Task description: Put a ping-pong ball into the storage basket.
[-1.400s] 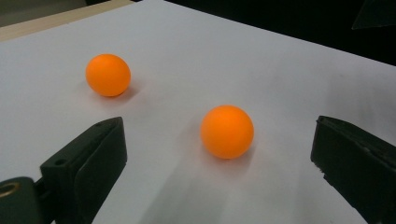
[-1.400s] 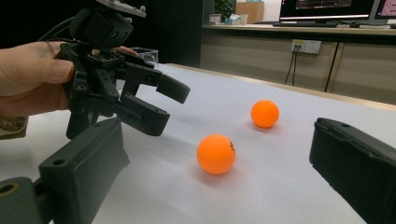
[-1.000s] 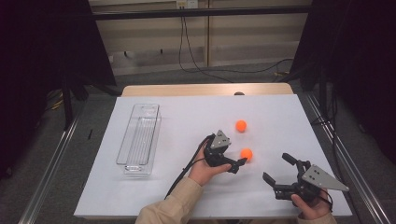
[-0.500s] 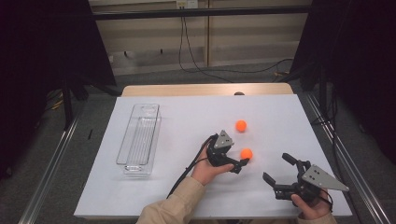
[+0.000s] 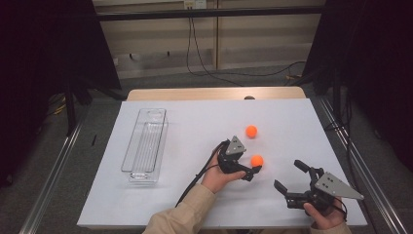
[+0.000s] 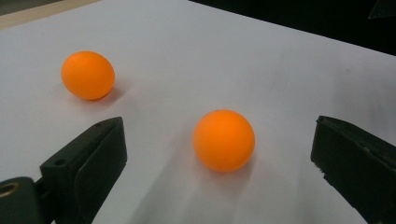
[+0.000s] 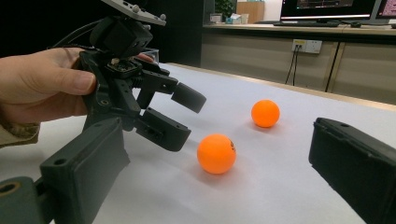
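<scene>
Barely anything has shifted since a second ago: my left tongs (image 5: 253,171) have crept slightly closer to the near orange ball (image 5: 256,160), jaws spread wide with the ball between them, untouched. It sits toward the surface's (image 5: 195,122) right edge. My right tongs (image 5: 290,181) rest spread, holding nothing, by the near edge.

The white desk (image 5: 195,126) is evenly and brightly lit from above, while the room around it falls off into deep dark at both sides. Shadows are soft: a faint grey patch lies under the near ball (image 6: 224,140), another under the far ball (image 6: 88,74). There is no glare on the desk. In the left tool view the black jaws at the bottom edge are slightly blurred; the balls are sharp.
</scene>
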The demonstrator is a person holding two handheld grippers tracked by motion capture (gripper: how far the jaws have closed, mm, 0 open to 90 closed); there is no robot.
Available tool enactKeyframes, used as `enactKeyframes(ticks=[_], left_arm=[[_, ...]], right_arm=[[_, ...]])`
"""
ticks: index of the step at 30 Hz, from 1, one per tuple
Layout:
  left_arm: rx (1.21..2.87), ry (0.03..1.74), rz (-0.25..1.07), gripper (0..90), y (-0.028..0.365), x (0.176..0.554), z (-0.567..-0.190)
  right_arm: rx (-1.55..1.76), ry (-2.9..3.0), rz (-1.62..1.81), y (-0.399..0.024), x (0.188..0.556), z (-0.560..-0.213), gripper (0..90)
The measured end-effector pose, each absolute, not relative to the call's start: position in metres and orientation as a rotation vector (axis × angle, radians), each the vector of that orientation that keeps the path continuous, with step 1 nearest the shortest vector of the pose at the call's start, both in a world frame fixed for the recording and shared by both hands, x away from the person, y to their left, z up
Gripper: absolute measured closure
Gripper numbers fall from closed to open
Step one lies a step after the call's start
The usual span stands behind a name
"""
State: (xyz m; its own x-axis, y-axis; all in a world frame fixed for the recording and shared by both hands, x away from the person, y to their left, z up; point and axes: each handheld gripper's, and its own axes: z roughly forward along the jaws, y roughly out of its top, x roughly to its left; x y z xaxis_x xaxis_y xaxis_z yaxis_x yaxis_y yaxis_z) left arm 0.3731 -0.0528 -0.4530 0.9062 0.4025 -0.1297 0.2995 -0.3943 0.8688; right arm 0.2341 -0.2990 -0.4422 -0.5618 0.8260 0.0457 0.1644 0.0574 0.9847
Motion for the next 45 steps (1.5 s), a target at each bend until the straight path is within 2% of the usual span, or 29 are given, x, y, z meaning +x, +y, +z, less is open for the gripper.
enactKeyframes(ticks=[45], left_arm=[[2.071,0.521,0.143,4.8,-0.068,0.378,-0.458]], right_arm=[[0.987,1.789,1.547,-0.299,0.234,-0.442,3.5]])
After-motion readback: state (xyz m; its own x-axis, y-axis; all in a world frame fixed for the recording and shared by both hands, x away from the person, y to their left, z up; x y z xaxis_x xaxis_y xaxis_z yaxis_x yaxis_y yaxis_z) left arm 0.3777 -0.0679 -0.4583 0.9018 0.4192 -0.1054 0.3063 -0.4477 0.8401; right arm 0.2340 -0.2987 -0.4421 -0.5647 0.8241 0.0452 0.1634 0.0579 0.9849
